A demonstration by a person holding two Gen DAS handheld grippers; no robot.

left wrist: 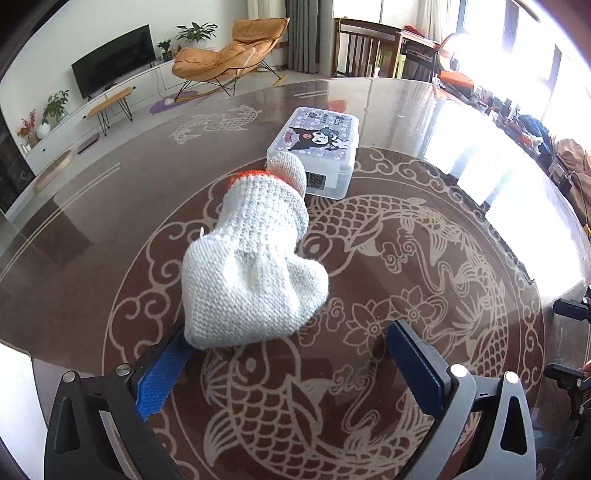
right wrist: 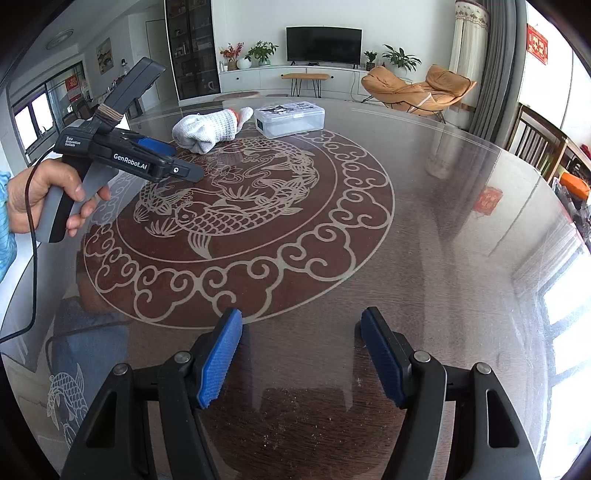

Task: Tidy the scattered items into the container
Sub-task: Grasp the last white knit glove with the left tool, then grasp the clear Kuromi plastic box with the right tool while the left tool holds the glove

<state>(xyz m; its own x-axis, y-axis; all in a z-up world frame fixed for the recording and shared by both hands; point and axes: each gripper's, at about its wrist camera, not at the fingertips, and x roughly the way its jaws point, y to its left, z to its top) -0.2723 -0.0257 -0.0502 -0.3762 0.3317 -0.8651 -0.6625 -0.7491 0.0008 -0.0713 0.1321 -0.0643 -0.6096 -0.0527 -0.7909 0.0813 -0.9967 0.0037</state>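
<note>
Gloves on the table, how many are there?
1 that I can tell: a white knit glove bundle beside the closed plastic box, just ahead of the left hand-held gripper. More may be folded inside.

White knit glove (left wrist: 251,273) bunched on table, cuff touching closed cartoon-print plastic box (left wrist: 317,147)

Living room, bright daylight. Round glossy brown tabletop (right wrist: 443,206) with carved koi pattern, window glare along its right edge. Beyond the far edge: white wall, black TV (right wrist: 324,45) on a low white cabinet (right wrist: 266,77), potted plants (right wrist: 261,51), orange lounge chair (right wrist: 417,88), grey curtain (left wrist: 304,35), wooden chair (left wrist: 356,48).
</note>
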